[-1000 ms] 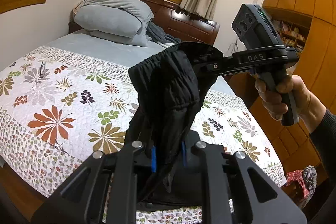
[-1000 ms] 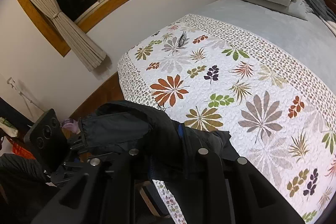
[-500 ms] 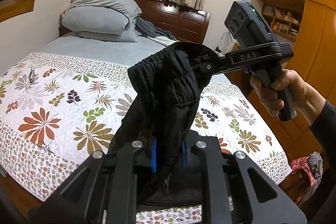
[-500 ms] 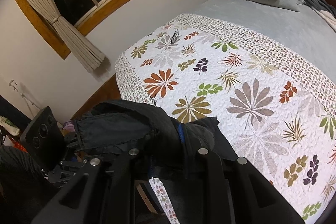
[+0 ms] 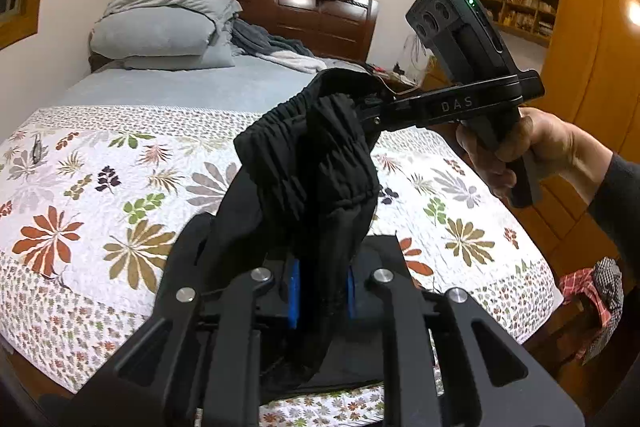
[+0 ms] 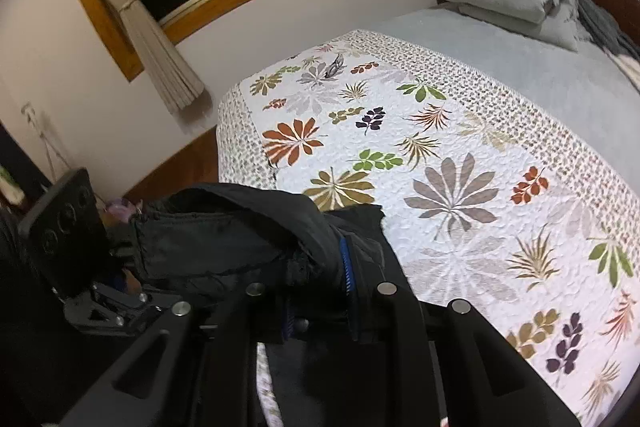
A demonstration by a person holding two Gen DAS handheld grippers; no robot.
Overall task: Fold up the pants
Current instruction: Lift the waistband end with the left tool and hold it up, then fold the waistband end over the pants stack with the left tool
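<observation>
Left gripper [image 5: 320, 291]: narrow, blue pads clamped on black pants [image 5: 316, 187], cloth bunched up between them and hanging below. Right gripper [image 6: 316, 291]: likewise narrow, pinching a fold of the same pants, cloth heaped over its fingers and spilling left. Seen from the left wrist, clamped on the gathered elastic waistband, reaching in level from the right side. "DAS" in pale letters along its side bar; green light lit on the camera block above. Right hand [image 5: 532, 151]: fist wrapped round the grip, knuckles toward the bed, dark sleeve at the wrist. Pants held up in the air between both grippers, above the near edge of the quilt [image 5: 120, 187], not lying on it. Quilt white with leaf prints; grey pillows [image 5: 160, 27] stacked at the headboard beyond.
</observation>
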